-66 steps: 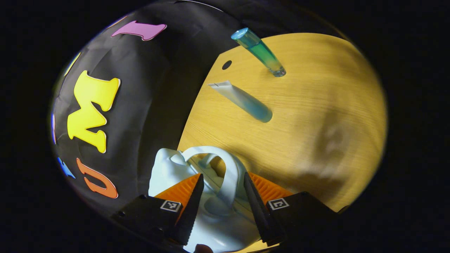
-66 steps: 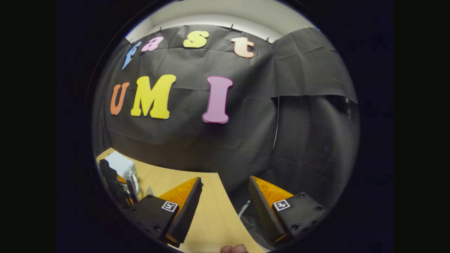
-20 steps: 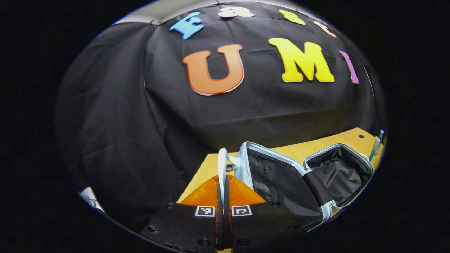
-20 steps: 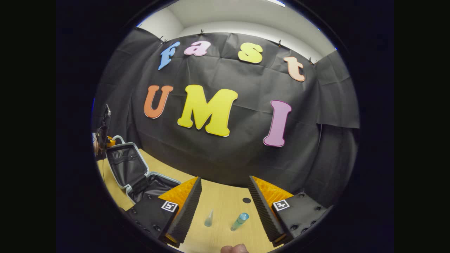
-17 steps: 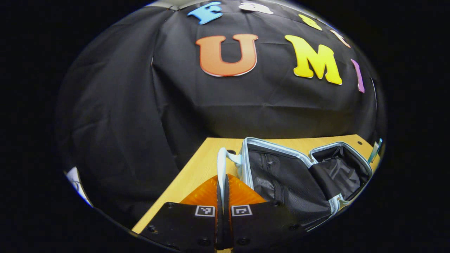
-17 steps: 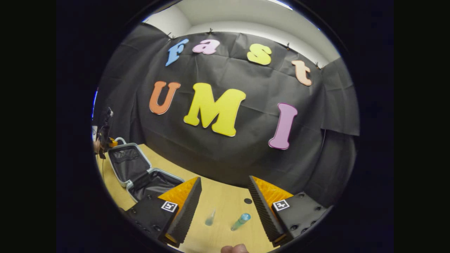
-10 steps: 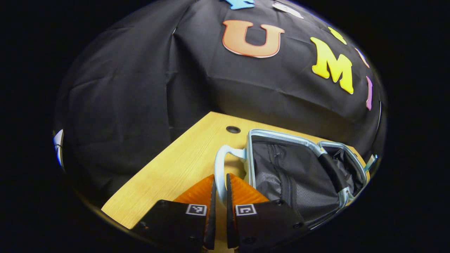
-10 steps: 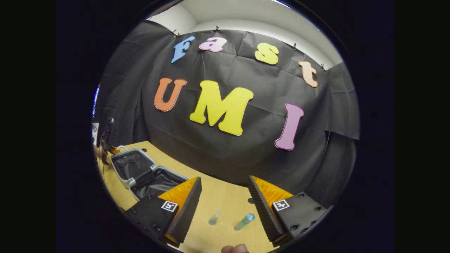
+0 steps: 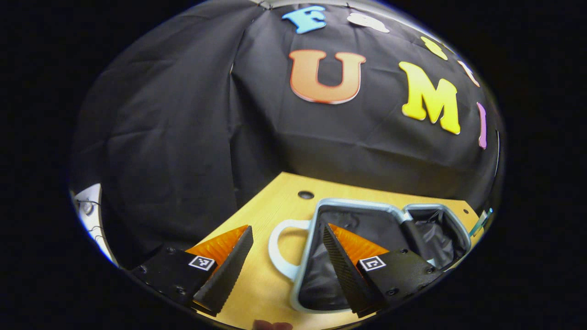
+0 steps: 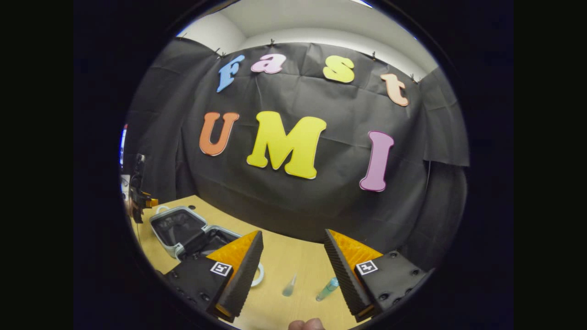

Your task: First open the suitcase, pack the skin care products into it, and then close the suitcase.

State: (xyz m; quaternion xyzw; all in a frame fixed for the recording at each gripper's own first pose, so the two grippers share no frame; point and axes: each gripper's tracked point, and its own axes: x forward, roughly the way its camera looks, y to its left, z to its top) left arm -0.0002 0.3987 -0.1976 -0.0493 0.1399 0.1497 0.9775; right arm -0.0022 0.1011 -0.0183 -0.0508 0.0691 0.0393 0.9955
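Note:
The pale blue suitcase lies open and flat on the wooden table, both dark-lined halves facing up. Its white handle rests on the table between the fingers of my left gripper, which is open and touches nothing. In the right gripper view the suitcase is at the left, with the left gripper beyond it. A small clear tube and a blue-green bottle lie on the table between the fingers of my open right gripper, well below it. The bottle peeks in at the far right of the left gripper view.
The table ends at the black cloth wall behind. A round cable hole sits near the table's back edge, behind the suitcase. A second white handle lies at the suitcase's near side. A fingertip shows at the bottom edge.
My left gripper lowered the lid flat onto the table, then opened and let go of the white handle. The right gripper drifted slightly, still open above the tube and bottle.

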